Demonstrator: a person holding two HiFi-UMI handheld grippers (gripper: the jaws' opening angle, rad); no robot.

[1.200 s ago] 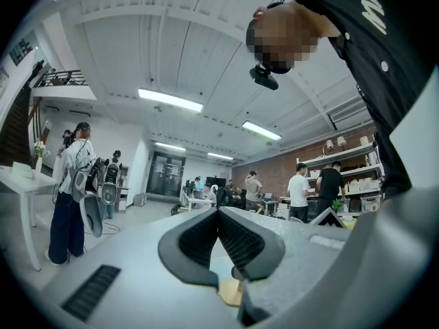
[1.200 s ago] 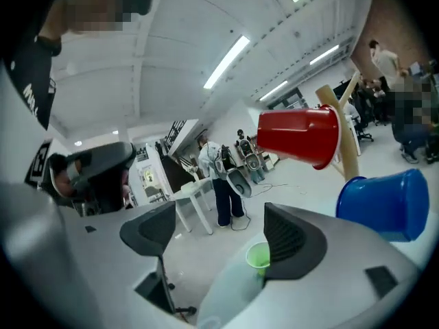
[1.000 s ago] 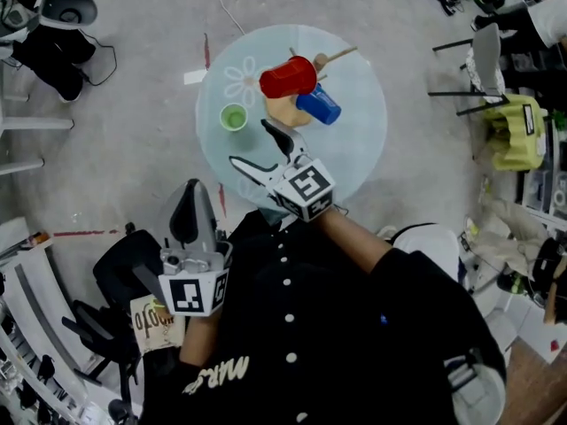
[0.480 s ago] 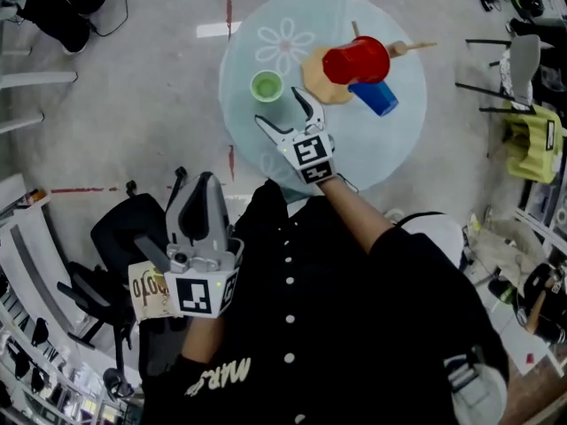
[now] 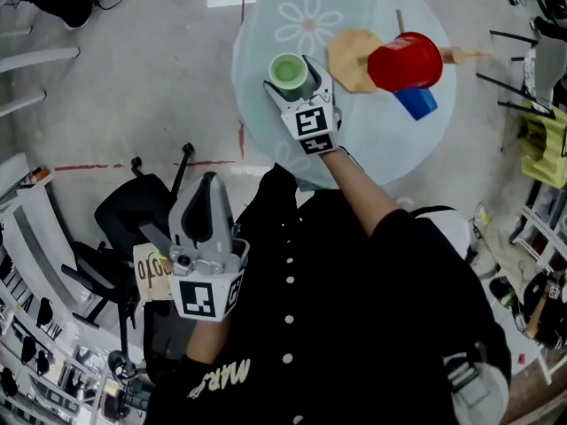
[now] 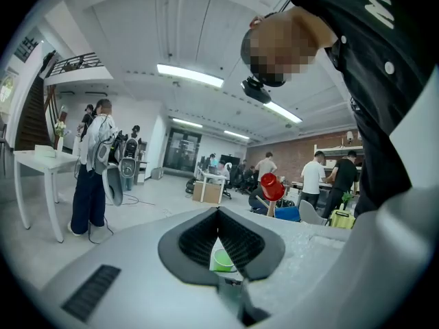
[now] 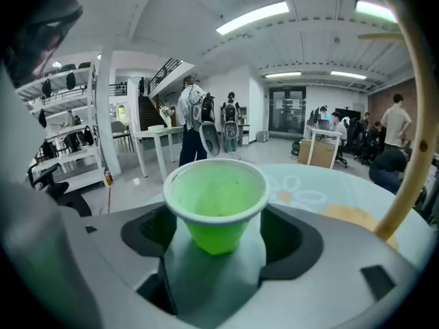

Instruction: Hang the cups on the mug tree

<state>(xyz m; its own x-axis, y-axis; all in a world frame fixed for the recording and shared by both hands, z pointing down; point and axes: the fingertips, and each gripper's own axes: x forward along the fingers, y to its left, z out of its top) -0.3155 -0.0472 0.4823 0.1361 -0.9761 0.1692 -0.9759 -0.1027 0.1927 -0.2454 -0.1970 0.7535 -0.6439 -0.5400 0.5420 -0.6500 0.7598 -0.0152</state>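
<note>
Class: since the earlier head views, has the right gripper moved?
Yes. The right gripper advanced across the round pale-blue table to the small green plastic cup, which now sits between its fingers.

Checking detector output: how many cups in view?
3. Green cup between the right gripper's jaws; red cup on the mug tree; blue cup beside the red, partly covered by it.

The green cup (image 5: 288, 71) is standing upright (mouth up); the red cup (image 5: 405, 61) and blue cup (image 5: 416, 103) are hanging on the wooden mug tree (image 5: 350, 60).
</note>
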